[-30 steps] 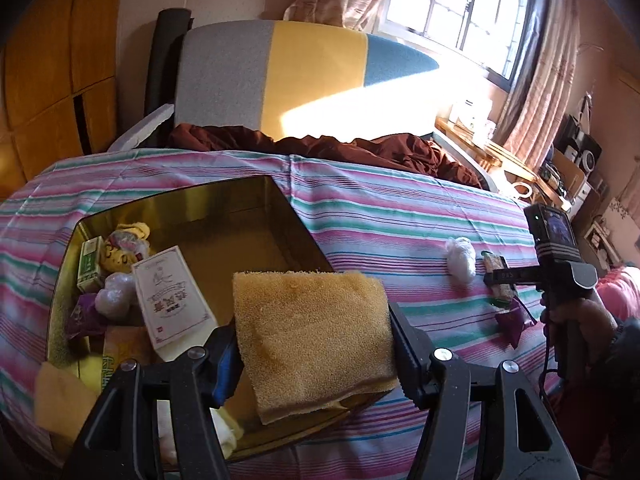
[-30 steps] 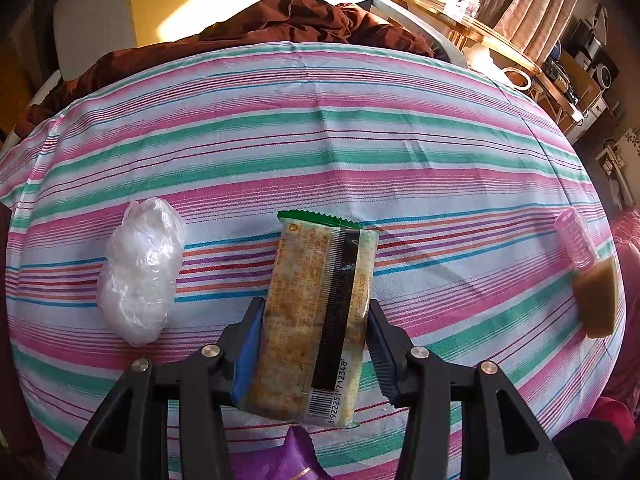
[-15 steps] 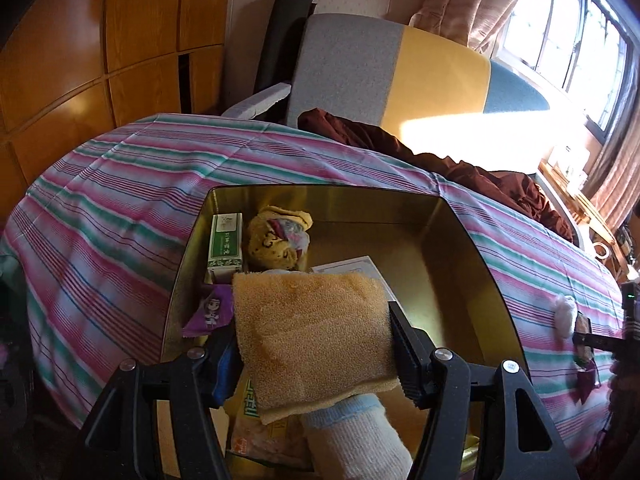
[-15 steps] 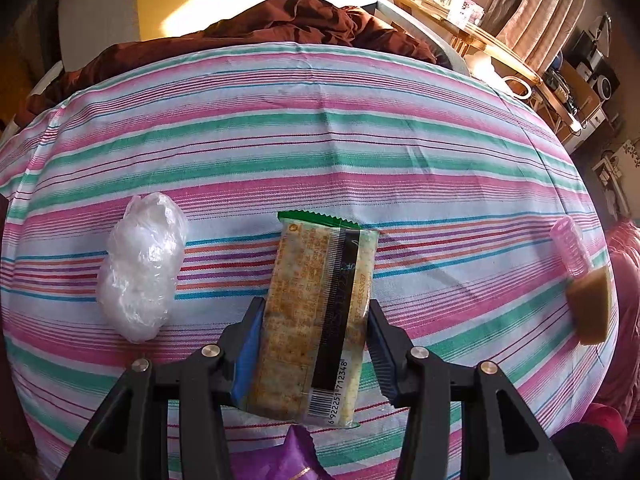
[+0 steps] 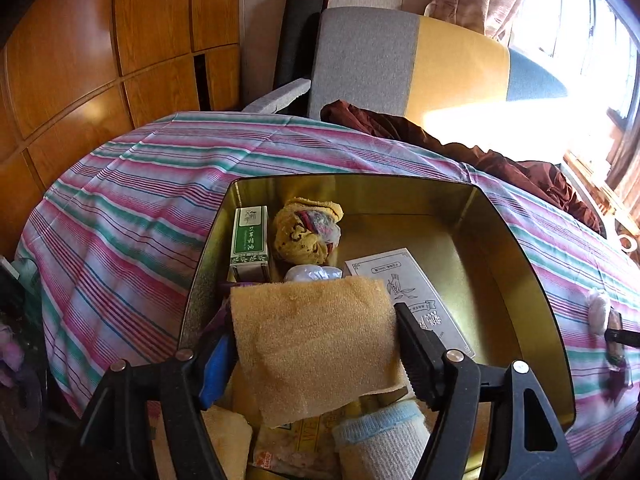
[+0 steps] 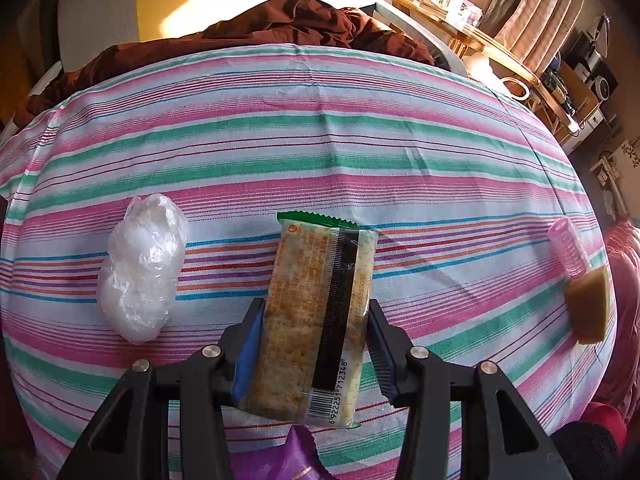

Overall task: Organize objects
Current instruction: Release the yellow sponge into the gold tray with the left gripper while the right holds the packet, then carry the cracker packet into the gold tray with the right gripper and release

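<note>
A tan sponge point(image 5: 316, 344) sits between the fingers of my left gripper point(image 5: 312, 316), low over the near end of the gold tin point(image 5: 520, 272). The jaws are opening, and the blue left pad point(image 5: 214, 364) stands slightly off the sponge's edge. In the tin lie a green box point(image 5: 250, 238), a yellow cloth bundle point(image 5: 306, 232), a white card point(image 5: 412, 300) and a rolled sock point(image 5: 380, 440). My right gripper point(image 6: 316, 312) is shut on a cracker packet point(image 6: 320, 280) just above the striped cloth point(image 6: 320, 140).
Left of the packet lies a crumpled clear plastic bag point(image 6: 142, 268). A small pink bottle point(image 6: 570, 250) and a brown block point(image 6: 590, 306) lie near the cloth's right edge. A purple wrapper point(image 6: 288, 456) lies under the right gripper. Dark red fabric point(image 6: 288, 24) is bunched at the far side.
The left gripper swung left from the tin's right corner to over its near end, and its jaws have widened off the sponge. The right gripper and packet have not moved.
</note>
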The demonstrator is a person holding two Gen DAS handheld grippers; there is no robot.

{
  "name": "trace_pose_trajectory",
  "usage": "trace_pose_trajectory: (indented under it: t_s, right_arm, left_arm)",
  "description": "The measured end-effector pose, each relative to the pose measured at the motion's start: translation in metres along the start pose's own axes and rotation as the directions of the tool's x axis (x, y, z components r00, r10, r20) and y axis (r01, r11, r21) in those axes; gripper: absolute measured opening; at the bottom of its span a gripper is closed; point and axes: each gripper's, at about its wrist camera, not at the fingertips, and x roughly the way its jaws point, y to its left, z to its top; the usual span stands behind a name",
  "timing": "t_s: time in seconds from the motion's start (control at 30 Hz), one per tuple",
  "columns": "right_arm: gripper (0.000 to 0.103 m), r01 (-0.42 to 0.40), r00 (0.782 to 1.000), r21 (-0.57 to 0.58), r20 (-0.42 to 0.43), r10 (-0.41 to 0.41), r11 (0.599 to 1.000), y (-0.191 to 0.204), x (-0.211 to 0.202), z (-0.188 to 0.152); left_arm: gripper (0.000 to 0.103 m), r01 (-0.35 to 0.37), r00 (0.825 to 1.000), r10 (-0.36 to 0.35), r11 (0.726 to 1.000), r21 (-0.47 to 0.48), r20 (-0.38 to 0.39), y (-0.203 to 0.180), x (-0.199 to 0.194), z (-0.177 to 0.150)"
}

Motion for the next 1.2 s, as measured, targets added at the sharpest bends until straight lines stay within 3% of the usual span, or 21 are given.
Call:
trace_pose_trajectory:
  t_s: [0.23,0.43,0.67,0.77,0.87,1.03,1.1,1.2]
  right_arm:
    - [0.048,-0.037,0.999,0.034,0.007,0.036,0.999,-0.003,-0.007,0.001]
    - [0.048,-0.067,0.994,0.021,0.087,0.065,0.998,0.002,-0.029,0.003]
    - [0.048,-0.142,0.973,-0.03,0.182,0.145,0.989,0.019,-0.064,0.006]
    - [0.048,-0.207,0.953,-0.084,0.209,0.221,0.975,0.044,-0.086,0.009]
    - [0.048,-0.276,0.919,-0.188,0.237,0.316,0.943,0.084,-0.115,0.008]
    - [0.048,-0.345,0.863,-0.411,0.213,0.457,0.844,0.172,-0.157,-0.001]
    - [0.048,-0.355,0.854,-0.485,0.179,0.488,0.799,0.21,-0.164,-0.006]
    - [0.048,-0.326,0.858,-0.583,0.148,0.492,0.744,0.262,-0.165,-0.014]
  left_arm:
    - [0.074,0.011,0.999,-0.011,1.0,0.002,0.032,0.001,-0.015,-0.003]
    - [0.075,0.022,0.998,-0.023,1.0,0.018,0.052,0.002,-0.027,-0.008]
    - [0.076,0.035,0.997,-0.037,0.999,0.031,0.066,0.006,-0.036,-0.012]
    - [0.076,0.052,0.996,-0.053,0.998,0.026,0.067,0.009,-0.04,-0.013]
    - [0.076,0.073,0.995,-0.075,0.997,0.025,0.07,0.01,-0.044,-0.013]
    - [0.076,0.093,0.992,-0.094,0.995,0.019,0.085,0.014,-0.051,-0.014]
    - [0.076,0.095,0.992,-0.096,0.995,0.017,0.085,0.016,-0.053,-0.014]
    - [0.076,0.099,0.991,-0.1,0.995,0.009,0.086,0.021,-0.054,-0.015]
